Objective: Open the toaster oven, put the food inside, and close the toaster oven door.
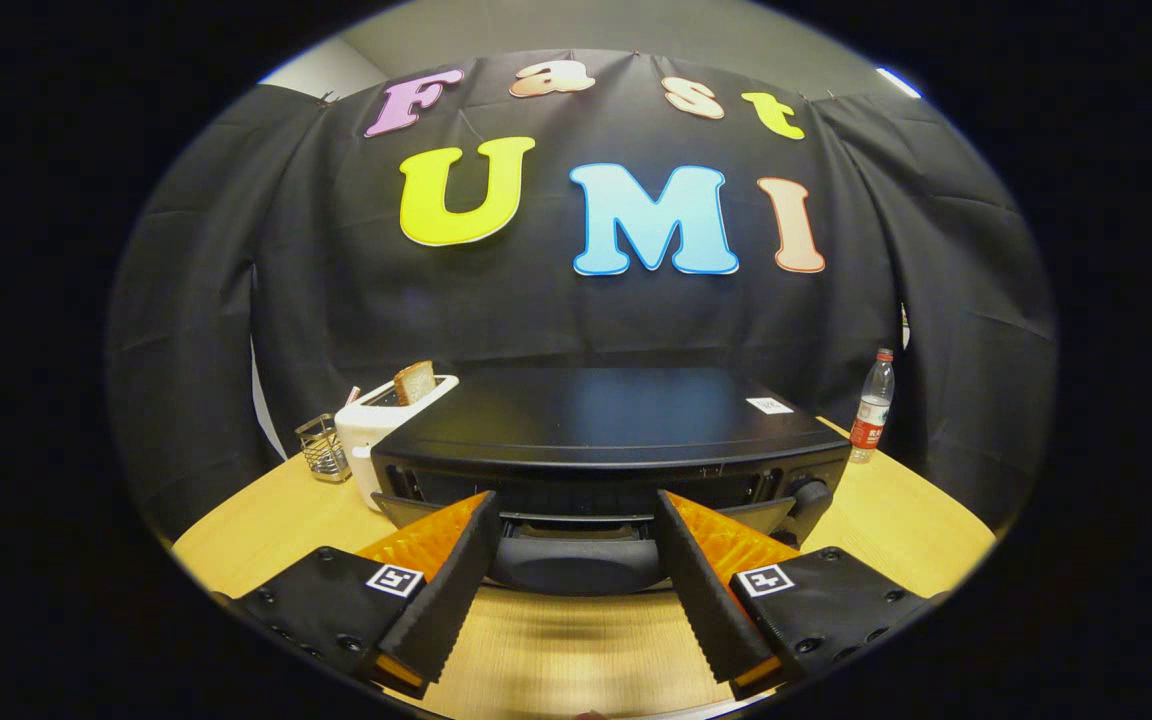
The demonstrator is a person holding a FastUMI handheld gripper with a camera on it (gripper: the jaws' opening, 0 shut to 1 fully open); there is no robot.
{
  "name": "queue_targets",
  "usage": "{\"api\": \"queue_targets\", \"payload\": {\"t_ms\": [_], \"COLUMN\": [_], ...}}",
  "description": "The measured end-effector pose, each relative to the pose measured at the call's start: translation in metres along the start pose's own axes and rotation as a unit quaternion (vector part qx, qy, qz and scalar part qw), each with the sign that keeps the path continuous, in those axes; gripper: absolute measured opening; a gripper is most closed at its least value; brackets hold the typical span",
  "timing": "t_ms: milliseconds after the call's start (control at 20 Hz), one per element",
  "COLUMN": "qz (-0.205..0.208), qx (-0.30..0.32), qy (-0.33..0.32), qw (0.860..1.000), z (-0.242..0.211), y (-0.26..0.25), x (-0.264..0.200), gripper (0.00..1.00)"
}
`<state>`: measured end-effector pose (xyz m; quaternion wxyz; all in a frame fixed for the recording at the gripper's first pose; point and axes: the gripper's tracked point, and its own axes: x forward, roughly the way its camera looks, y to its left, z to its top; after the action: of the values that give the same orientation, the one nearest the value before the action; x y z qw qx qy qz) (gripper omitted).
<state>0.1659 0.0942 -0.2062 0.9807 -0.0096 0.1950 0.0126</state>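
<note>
Gripper: the gripper (576,520) is spread wide and grasps nothing; its two fingers stand well apart, one to each side of the door handle.
Toaster oven: the black toaster oven (606,420) sits on the tabletop (556,650) straight ahead of the gripper, front toward it, so the door can be reached head-on.
Door: the door looks cracked open at the top, tilting out toward the gripper; how far it has swung I cannot tell from this low angle.
Handle: the dark curved handle (576,562) lies between the fingers and just ahead of their tips, apart from both. The wide spread seems meant to straddle it before closing or hooking it.
Knob: a round knob (811,492) sits on the oven front, beyond the right finger, clear of the handle's path.
Food: a slice of bread (414,382) stands upright in the slot of a white toaster (381,420), beyond the left finger and just beside the oven. It is probably the food to go inside, kept close for a short carry.
Other things: a small wire rack (324,448) stands left of the toaster; a water bottle (872,405) stands beyond the oven's right corner, both out of the way.
Stage: opening the door, as I judge it; food not yet inside.
</note>
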Motion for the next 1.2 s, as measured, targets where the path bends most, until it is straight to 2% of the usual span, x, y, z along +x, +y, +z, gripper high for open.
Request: {"api": "queue_targets", "payload": {"t_ms": [1200], "qz": [0.010], "qx": [-0.024], "qy": [0.072], "qw": [0.997], "z": [-0.075], "y": [0.002], "x": [-0.055], "gripper": [0.98]}}
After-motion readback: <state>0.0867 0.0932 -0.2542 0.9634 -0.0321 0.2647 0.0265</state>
